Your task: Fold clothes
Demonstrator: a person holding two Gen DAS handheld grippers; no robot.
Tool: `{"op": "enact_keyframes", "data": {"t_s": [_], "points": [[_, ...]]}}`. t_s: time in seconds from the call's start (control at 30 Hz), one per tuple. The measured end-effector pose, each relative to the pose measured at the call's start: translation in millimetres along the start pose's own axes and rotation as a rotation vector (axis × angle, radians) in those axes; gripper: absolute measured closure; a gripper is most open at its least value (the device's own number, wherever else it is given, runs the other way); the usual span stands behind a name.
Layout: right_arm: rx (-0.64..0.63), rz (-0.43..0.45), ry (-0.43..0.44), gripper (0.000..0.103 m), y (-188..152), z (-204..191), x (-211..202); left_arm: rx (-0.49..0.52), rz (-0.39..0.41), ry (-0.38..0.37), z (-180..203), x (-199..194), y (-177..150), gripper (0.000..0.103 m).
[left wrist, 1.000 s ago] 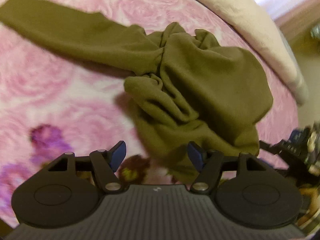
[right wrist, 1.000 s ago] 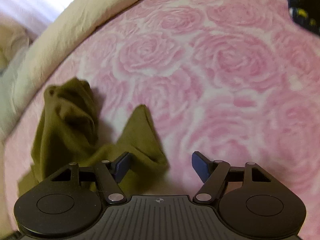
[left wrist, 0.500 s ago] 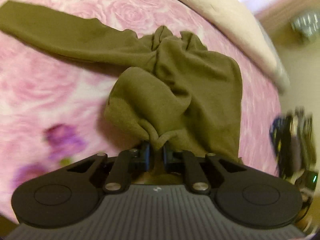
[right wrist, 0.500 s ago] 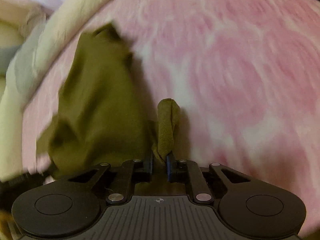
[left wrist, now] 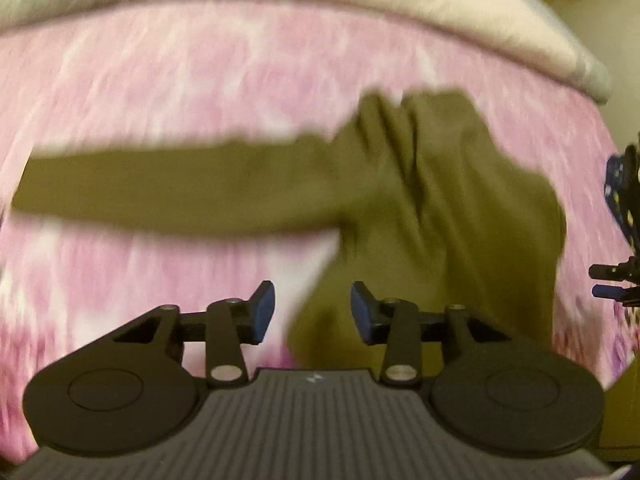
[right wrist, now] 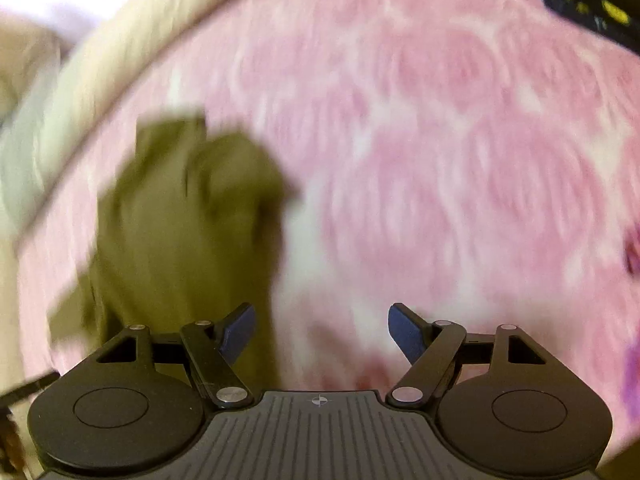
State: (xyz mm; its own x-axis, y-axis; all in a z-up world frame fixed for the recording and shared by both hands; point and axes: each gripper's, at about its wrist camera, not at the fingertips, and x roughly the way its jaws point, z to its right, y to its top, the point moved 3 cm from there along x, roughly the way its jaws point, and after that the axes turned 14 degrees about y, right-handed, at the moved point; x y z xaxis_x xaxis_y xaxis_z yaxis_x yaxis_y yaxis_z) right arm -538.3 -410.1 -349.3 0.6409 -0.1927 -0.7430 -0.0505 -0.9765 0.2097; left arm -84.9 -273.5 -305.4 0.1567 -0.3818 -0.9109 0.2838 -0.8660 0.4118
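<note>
Now both views are smeared by motion blur, so fine detail cannot be read. In the left wrist view the left gripper (left wrist: 312, 312) is seen with its blue-padded fingers (left wrist: 264, 312) spread apart, nothing caught between them; pink bedding and the near edge of the cloth show through the gap. An olive-green garment (left wrist: 432, 216) is spread on a pink rose-patterned bedspread (left wrist: 168, 80): its bunched body is found from the centre toward 3 o'clock, and one long sleeve (left wrist: 168, 196) is stretched flat toward 9 o'clock. The garment's lower edge is seen just beyond the fingertips, reaching down toward 6 o'clock behind the right-hand finger. A cream quilt (left wrist: 360, 12) is laid along the far side of the bed from 10 to 2 o'clock. At 3 o'clock, at the frame's edge, part of the right gripper (left wrist: 616, 284) is glimpsed, just off the garment's side.

In the right wrist view the right gripper (right wrist: 320, 332) is shown with its jaws set wide, empty, only bedspread (right wrist: 460, 160) visible between them. The garment (right wrist: 180, 240) is placed from the centre toward 8 o'clock, its lower part running behind the left-hand finger (right wrist: 238, 330); whether that finger touches the cloth cannot be told. The quilt (right wrist: 100, 72) is seen curving at 10 o'clock, and a dark object with yellow marks (right wrist: 592, 4) at 1 o'clock.
</note>
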Motion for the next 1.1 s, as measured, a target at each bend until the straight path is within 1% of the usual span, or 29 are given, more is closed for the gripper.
{"op": "enact_keyframes", "data": {"t_s": [0.07, 0.1, 0.13, 0.17, 0.23, 0.27, 0.3, 0.33, 0.37, 0.43, 0.47, 0.5, 0.53, 0.57, 0.6, 0.67, 0.73, 0.8, 0.83, 0.87, 0.9, 0.93, 0.97, 1.03, 1.1], "points": [[0.02, 0.072, 0.037, 0.027, 24.5, 0.1, 8.2, 0.05, 0.054, -0.031, 7.0, 22.8, 30.1, 0.06], [0.032, 0.103, 0.058, 0.027, 36.5, -0.4, 13.3, 0.088, 0.073, -0.045, 11.9, 35.3, 42.7, 0.058], [0.048, 0.118, 0.081, 0.027, 45.1, -0.9, 20.6, 0.128, 0.09, -0.058, 17.1, 48.0, 54.9, 0.053], [0.063, 0.134, 0.104, 0.027, 53.6, -1.4, 27.8, 0.17, 0.1, -0.058, 20.8, 60.7, 63.7, 0.051], [0.094, 0.154, 0.151, 0.027, 68.1, -0.6, 41.6, 0.247, 0.092, -0.017, 23.4, 89.8, 73.1, 0.05], [0.113, 0.155, 0.165, 0.027, 71.9, -0.2, 47.2, 0.286, 0.086, 0.006, 24.4, 104.5, 77.4, 0.051], [0.132, 0.157, 0.181, 0.027, 74.2, 0.3, 52.9, 0.303, 0.076, 0.02, 22.7, 116.0, 79.2, 0.054], [0.144, 0.155, 0.196, 0.027, 77.1, 0.7, 61.6, 0.303, 0.059, 0.004, 20.1, 125.2, 78.0, 0.07], [0.159, 0.149, 0.21, 0.027, 77.3, 1.0, 68.8, 0.3, 0.042, -0.02, 17.3, 134.1, 76.0, 0.1], [0.174, 0.134, 0.223, 0.027, 74.2, 2.7, 84.7, 0.279, 0.067, -0.022, 10.9, 129.5, 77.9, 0.103], [0.155, 0.123, 0.222, 0.041, 73.3, -2.4, 92.1, 0.267, 0.083, -0.021, 7.7, 125.8, 79.2, 0.103], [0.136, 0.112, 0.22, 0.093, 72.5, -7.6, 99.5, 0.256, 0.099, -0.019, 4.4, 122.2, 80.5, 0.103], [0.115, 0.103, 0.217, 0.098, 71.8, -13.0, 106.4, 0.244, 0.115, -0.018, 1.1, 118.5, 81.8, 0.103], [0.076, 0.116, 0.186, 0.098, 73.8, -22.7, 106.5, 0.233, 0.131, -0.016, -2.2, 114.7, 83.1, 0.103], [0.037, 0.131, 0.156, 0.098, 76.0, -32.6, 106.4, 0.196, 0.166, -0.004, -12.2, 103.1, 91.2, 0.103], [-0.034, 0.198, 0.17, 0.098, 89.4, -61.0, 99.2, 0.105, 0.257, 0.045, -42.3, 74.0, 113.4, 0.103], [-0.12, 0.231, 0.224, 0.098, 99.5, -96.8, 95.4, 0.031, 0.341, 0.107, -72.3, 47.7, 132.5, 0.102], [-0.207, 0.264, 0.279, 0.097, 109.5, -132.6, 91.4, 0.014, 0.41, 0.223, -92.4, 33.5, 142.5, 0.102], [-0.25, 0.28, 0.306, 0.097, 114.3, -150.6, 89.4, 0.011, 0.423, 0.287, -99.8, 32.4, 145.4, 0.102], [-0.293, 0.296, 0.333, 0.092, 119.2, -168.6, 87.3, -0.001, 0.406, 0.343, -106.2, 36.0, 147.3, 0.101], [-0.335, 0.309, 0.359, 0.062, 123.5, -186.1, 85.6, -0.034, 0.359, 0.366, -113.3, 41.7, 146.7, 0.101], [-0.349, 0.271, 0.374, 0.037, 119.8, -196.0, 90.1, -0.073, 0.306, 0.379, -120.5, 47.8, 145.3, 0.098], [-0.37, 0.25, 0.359, 0.01, 111.7, -203.8, 94.5, -0.126, 0.262, 0.375, -126.4, 52.6, 140.4, 0.095], [-0.424, 0.266, 0.307, 0.01, 94.1, -203.4, 97.6, -0.168, 0.217, 0.362, -126.3, 56.3, 125.4, 0.094], [-0.371, 0.24, 0.186, 0.011, 85.3, -178.0, 107.3, -0.184, 0.175, 0.336, -119.3, 59.0, 110.9, 0.093]]}}
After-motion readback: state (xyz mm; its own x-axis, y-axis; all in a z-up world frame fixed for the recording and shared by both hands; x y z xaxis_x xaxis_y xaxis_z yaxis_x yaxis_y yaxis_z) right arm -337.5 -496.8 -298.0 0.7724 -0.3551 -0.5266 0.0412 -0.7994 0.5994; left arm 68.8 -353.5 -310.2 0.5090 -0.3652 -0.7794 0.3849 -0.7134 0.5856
